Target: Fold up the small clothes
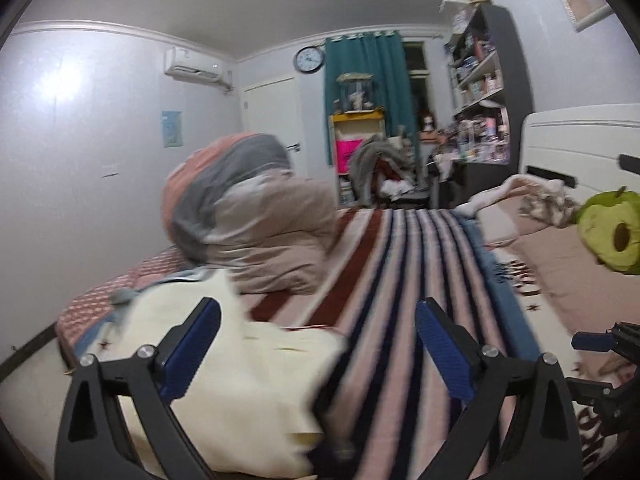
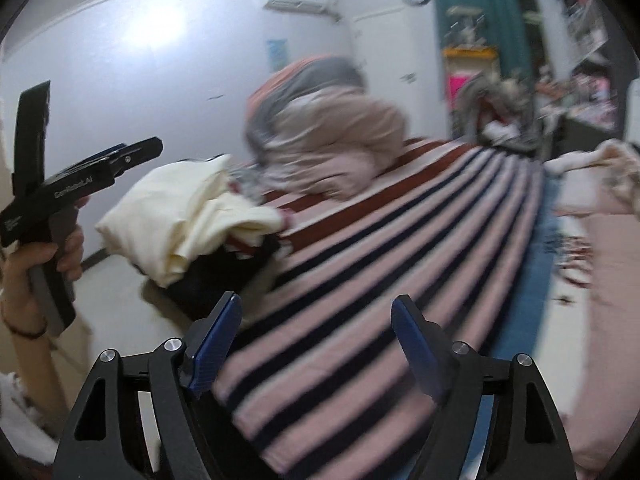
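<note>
A: How will the striped garment [image 2: 360, 280] handle?

B: It looks light, soft and limp, lying spread flat on the bed [image 1: 580, 264] just ahead of both grippers. An observer would judge a hem or corner the best place to pinch, since the middle would only bunch.

A: And the fingers?

B: The left gripper [image 1: 316, 344] has its blue pads wide apart with nothing between them; the right gripper [image 2: 316, 340] stands apart too, over the stripes, holding nothing.

A: What is unclear?

B: Both views are smeared by motion. The garment's near edge is cut off below the frames, and the cream cloth [image 2: 184, 216] beside it hides something dark beneath. Sleeves or neckline cannot be made out.
</note>
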